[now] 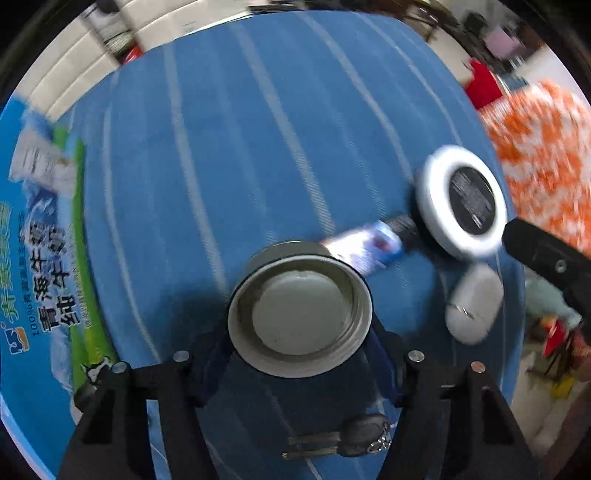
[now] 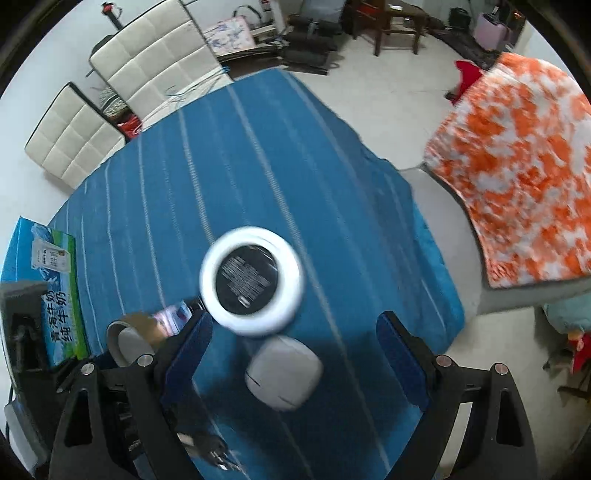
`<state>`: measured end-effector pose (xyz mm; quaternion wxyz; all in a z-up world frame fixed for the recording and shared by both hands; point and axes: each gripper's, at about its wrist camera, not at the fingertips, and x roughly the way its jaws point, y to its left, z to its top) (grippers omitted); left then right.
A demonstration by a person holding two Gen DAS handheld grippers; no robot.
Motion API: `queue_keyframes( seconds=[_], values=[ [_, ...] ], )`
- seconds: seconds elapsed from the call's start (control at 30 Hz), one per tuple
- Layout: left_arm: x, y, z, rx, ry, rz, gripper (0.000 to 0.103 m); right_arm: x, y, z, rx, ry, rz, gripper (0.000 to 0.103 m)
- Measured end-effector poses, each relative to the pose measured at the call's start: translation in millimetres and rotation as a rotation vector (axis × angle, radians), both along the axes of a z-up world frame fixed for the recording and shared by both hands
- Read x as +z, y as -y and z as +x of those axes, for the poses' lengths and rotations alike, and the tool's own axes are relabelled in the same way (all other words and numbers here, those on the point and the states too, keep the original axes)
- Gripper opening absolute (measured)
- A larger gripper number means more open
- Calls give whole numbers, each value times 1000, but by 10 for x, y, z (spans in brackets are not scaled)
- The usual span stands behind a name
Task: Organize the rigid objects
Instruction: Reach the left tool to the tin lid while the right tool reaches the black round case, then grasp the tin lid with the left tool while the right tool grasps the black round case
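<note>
Left gripper (image 1: pixel 299 369) clamped on metal tin (image 1: pixel 300 314), above keys (image 1: pixel 343 437). Right gripper (image 2: pixel 291 354) spread wide over white case (image 2: pixel 283 372), no contact.

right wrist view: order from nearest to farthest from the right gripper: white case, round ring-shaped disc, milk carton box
1. white case, between the open fingers of the right gripper.
2. round disc, just beyond the case.
3. milk box, far left at the table edge.

A pale tiled floor (image 2: pixel 384 96) is seen beyond the blue striped tablecloth (image 2: pixel 258 155). Cream quilted cushions (image 2: pixel 147 62) are propped far left; an orange-and-white blanket (image 2: pixel 524 177) is draped right; a wooden chair (image 2: pixel 395 26) stands far back.
</note>
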<state>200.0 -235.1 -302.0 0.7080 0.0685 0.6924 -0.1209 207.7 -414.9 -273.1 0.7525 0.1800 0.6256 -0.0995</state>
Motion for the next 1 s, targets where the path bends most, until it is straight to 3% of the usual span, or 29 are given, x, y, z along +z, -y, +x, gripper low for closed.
queue_keyframes(
  seconds=[0.23, 0.37, 0.43, 0.5, 0.73, 1.0],
  values=[
    [48, -156, 155, 37, 13, 36, 62, -461, -11, 360, -53, -73, 106, 91],
    [43, -125, 138, 32, 23, 52, 61, -495, -190, 460, 17, -98, -36, 78],
    [8, -100, 109, 26, 21, 64, 61, -514, -289, 496, 57, -115, -110, 78],
    [-11, -66, 69, 25, 28, 68, 61, -511, -293, 490, 60, -113, -124, 77],
    [80, -18, 20, 11, 68, 74, 60, -413, -237, 400, 49, -108, -104, 77],
    [547, -74, -100, -4, 150, 32, 60, 52, -322, 249, 66, -31, -120, 77]
  ],
)
